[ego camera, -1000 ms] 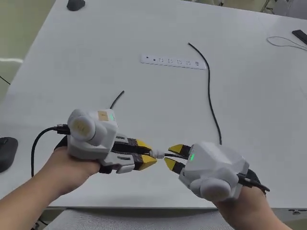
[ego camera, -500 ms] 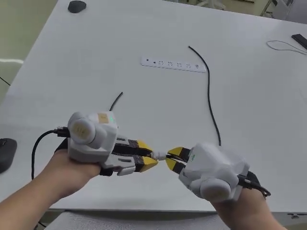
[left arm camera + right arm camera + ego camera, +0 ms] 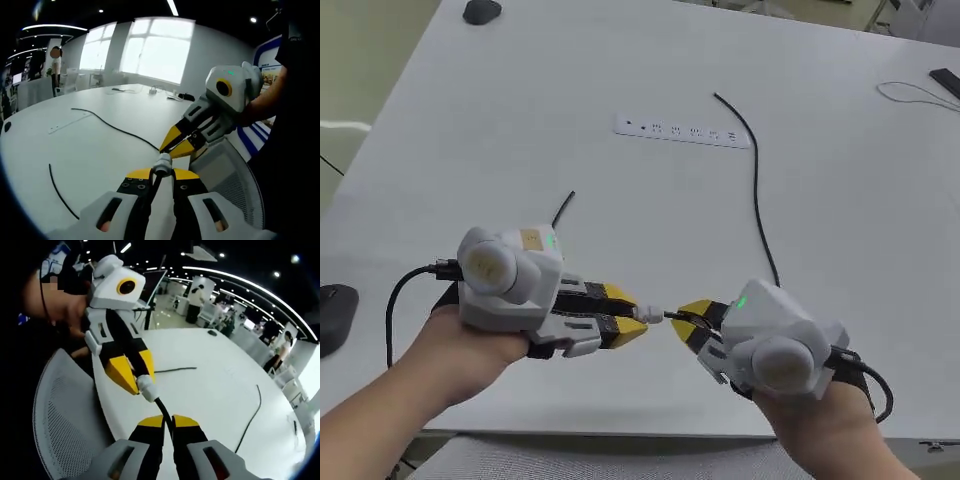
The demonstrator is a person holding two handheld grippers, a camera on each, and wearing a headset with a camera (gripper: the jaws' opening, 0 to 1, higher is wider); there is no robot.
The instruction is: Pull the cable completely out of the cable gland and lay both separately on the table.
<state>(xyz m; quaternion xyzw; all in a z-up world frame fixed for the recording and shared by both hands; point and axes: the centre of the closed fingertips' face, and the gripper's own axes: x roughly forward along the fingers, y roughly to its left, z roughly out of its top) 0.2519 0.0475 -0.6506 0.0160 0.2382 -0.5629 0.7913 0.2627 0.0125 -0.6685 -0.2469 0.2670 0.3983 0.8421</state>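
A small white cable gland (image 3: 646, 316) is held above the table's near edge, with my left gripper (image 3: 632, 322) shut on it. In the left gripper view the gland (image 3: 162, 162) sits between the yellow fingertips of the left gripper (image 3: 161, 173). A black cable (image 3: 669, 318) leaves the gland and runs straight into my right gripper (image 3: 688, 318), which is shut on it a short way from the gland. The right gripper view shows this cable (image 3: 161, 407) entering the right gripper (image 3: 167, 421), with the gland (image 3: 145, 386) just beyond. The cable's long remainder (image 3: 756, 200) lies on the white table.
A white power strip (image 3: 680, 130) lies mid-table. A short black cable piece (image 3: 563, 208) rests left of centre. A dark mouse (image 3: 480, 10) sits far left, another dark object (image 3: 332, 318) at the left edge. A mesh chair seat (image 3: 65, 405) is below the grippers.
My right gripper has rolled and drawn slightly to the right, so a little more black cable shows between it and the gland. The left gripper stays about where it was.
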